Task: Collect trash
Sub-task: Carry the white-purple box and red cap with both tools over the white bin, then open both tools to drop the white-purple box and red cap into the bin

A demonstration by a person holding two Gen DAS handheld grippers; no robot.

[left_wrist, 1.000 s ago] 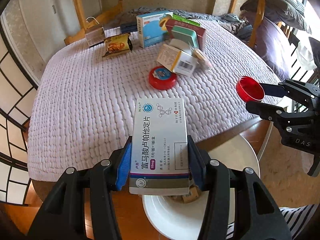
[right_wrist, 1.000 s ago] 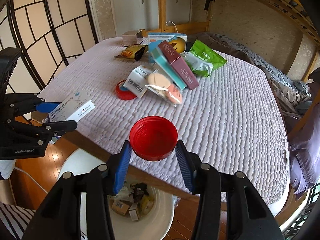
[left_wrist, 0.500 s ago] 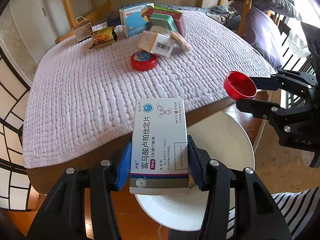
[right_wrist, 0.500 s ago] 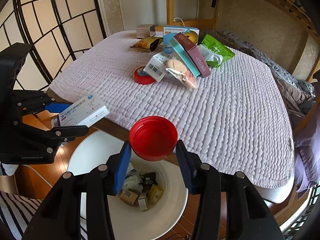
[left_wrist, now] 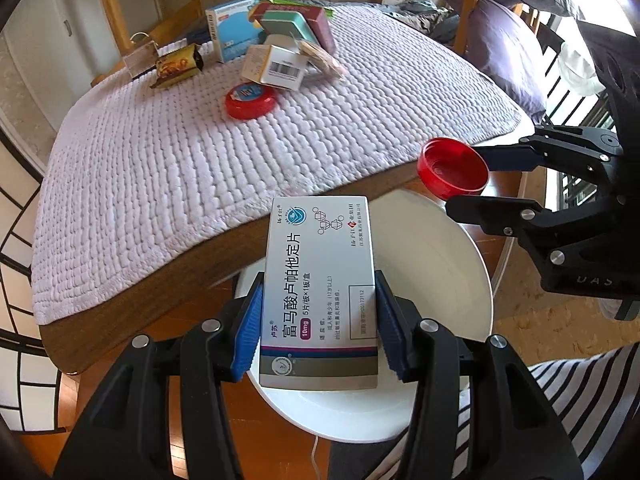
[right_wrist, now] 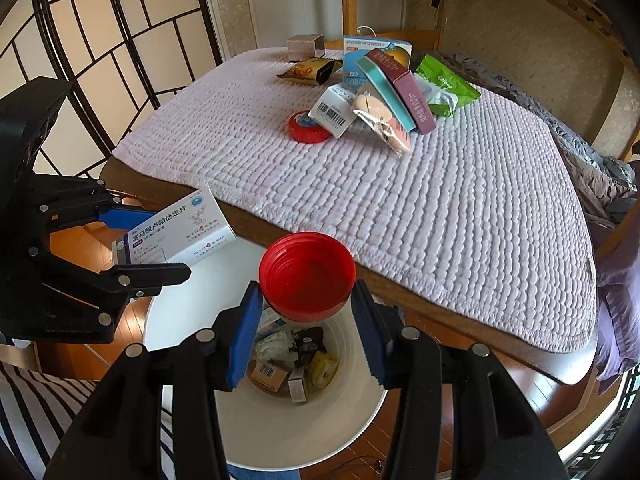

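My left gripper [left_wrist: 319, 320] is shut on a white medicine box [left_wrist: 320, 288] and holds it over the white trash bin [left_wrist: 448, 264]. My right gripper [right_wrist: 306, 312] is shut on a red cap [right_wrist: 307, 276], open side up, above the same bin [right_wrist: 240, 432], which holds several wrappers and small boxes. The box [right_wrist: 176, 232] and left gripper [right_wrist: 132, 236] show at the left of the right wrist view. The cap [left_wrist: 452, 168] and right gripper [left_wrist: 480, 178] show at the right of the left wrist view.
A table with a white quilted cloth [right_wrist: 400, 184] stands behind the bin. On it lie a red round tin [right_wrist: 310, 128], a barcoded white box [right_wrist: 334, 110], a blue box [left_wrist: 236, 28], a snack pack [left_wrist: 176, 66], a green packet [right_wrist: 448, 84].
Both grippers have pulled back from the table edge and lowered over the bin, still holding the box and the cap.
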